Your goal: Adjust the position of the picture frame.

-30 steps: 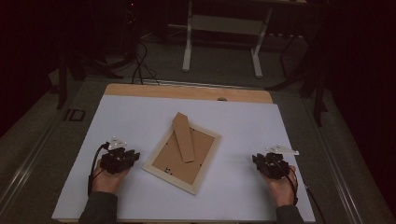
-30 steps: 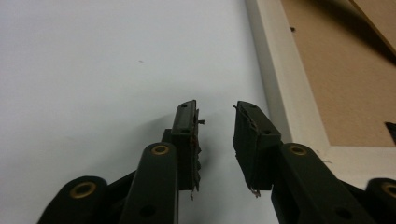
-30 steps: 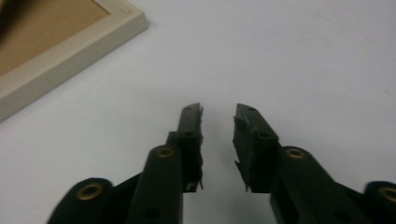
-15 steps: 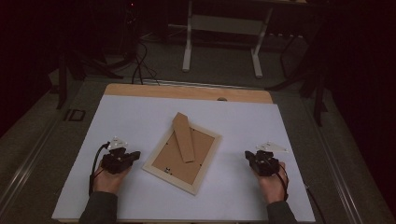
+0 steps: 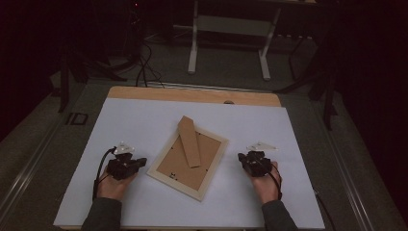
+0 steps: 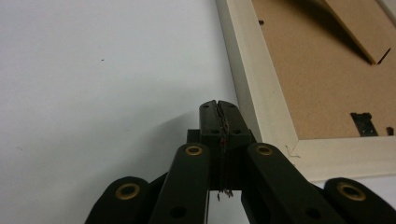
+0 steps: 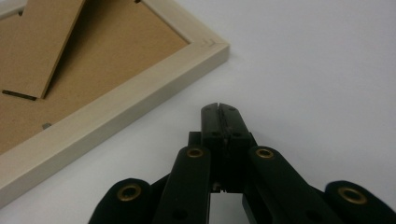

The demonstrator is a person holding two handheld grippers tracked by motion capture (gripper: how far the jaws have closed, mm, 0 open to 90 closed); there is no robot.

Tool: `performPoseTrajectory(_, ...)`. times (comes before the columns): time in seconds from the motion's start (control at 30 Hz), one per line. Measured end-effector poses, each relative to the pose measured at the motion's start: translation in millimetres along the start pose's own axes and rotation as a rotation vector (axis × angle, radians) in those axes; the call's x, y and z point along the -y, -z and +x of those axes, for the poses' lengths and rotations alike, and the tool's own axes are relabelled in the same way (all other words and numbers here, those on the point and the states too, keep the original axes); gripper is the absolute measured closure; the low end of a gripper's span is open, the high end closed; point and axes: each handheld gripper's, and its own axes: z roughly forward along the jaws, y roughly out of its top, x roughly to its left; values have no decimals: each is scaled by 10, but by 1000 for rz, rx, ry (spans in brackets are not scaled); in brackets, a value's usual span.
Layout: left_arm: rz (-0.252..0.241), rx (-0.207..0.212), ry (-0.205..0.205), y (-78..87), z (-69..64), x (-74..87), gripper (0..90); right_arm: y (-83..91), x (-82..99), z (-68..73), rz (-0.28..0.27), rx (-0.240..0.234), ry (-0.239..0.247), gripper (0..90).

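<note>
A pale wooden picture frame (image 5: 188, 157) lies face down in the middle of the white table top, brown backing board up, with its cardboard stand (image 5: 189, 141) lying along it. My left gripper (image 5: 136, 162) rests on the table just left of the frame, jaws shut with nothing between them. In the left gripper view the shut tips (image 6: 218, 106) sit beside the frame's edge (image 6: 254, 88). My right gripper (image 5: 246, 160) lies just right of the frame, also shut and empty. In the right gripper view its tips (image 7: 218, 108) point past the frame's corner (image 7: 212, 46).
The white sheet (image 5: 144, 120) covers the table, with a strip of bare wood (image 5: 192, 95) along the far edge. Beyond the table stand a white desk frame (image 5: 231, 29) and cables on the dark floor (image 5: 139, 67).
My right gripper has moved left across the table, closer to the frame's right side. The left gripper and the frame have stayed put.
</note>
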Motion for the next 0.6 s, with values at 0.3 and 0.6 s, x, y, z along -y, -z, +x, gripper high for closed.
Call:
performPoseTrajectory(0.3, 49, -26, -40, -82, -62, 13, 900, -219, -17, 171, 45, -30, 9, 899)
performPoseTrajectory(0.6, 48, -17, -46, -96, -65, 23, 900, -383, -22, 252, 80, -67, -29, 900)
